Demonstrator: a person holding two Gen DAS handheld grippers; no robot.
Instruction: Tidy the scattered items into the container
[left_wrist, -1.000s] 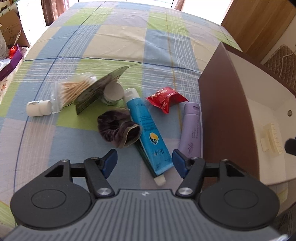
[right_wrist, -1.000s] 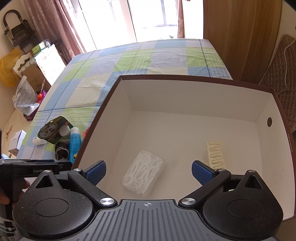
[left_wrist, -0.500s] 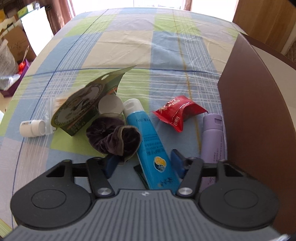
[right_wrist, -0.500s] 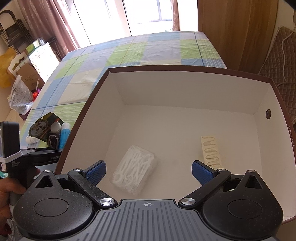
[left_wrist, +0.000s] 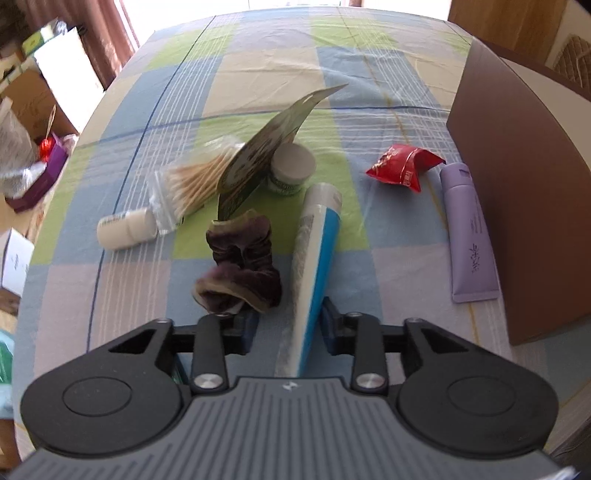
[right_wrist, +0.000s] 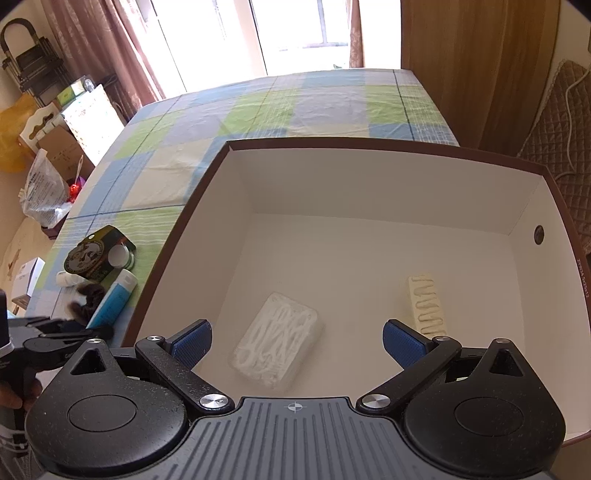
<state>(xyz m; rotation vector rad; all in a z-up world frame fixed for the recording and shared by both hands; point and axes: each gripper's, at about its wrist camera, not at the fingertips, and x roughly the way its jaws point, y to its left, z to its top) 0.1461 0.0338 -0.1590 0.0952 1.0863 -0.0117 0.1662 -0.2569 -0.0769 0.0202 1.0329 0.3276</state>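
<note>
My left gripper (left_wrist: 288, 325) is shut on the tail of a blue-and-white tube (left_wrist: 317, 251), which stands on its edge and points away from me. A dark purple scrunchie (left_wrist: 240, 273) is bunched against the left finger. On the checked cloth lie a purple tube (left_wrist: 469, 236), a red packet (left_wrist: 402, 166), a white jar (left_wrist: 291, 170), a green card (left_wrist: 258, 158), a bag of cotton swabs (left_wrist: 192, 181) and a small white bottle (left_wrist: 125, 229). My right gripper (right_wrist: 297, 338) hangs open over the brown box (right_wrist: 332, 142), which holds a white packet (right_wrist: 277, 347) and a cream clip (right_wrist: 426, 302).
The box wall (left_wrist: 517, 203) stands right of the purple tube. The table's left edge drops to bags and cartons on the floor (left_wrist: 26, 147). A wooden cabinet (right_wrist: 480, 74) and a quilted chair (right_wrist: 554, 129) stand beyond the box. A hand (right_wrist: 14, 395) holds the left gripper.
My left gripper moved forward over the blue tube and closed on it. The tube turned onto its edge and the scrunchie got pushed up. The right gripper stayed open over the box.
</note>
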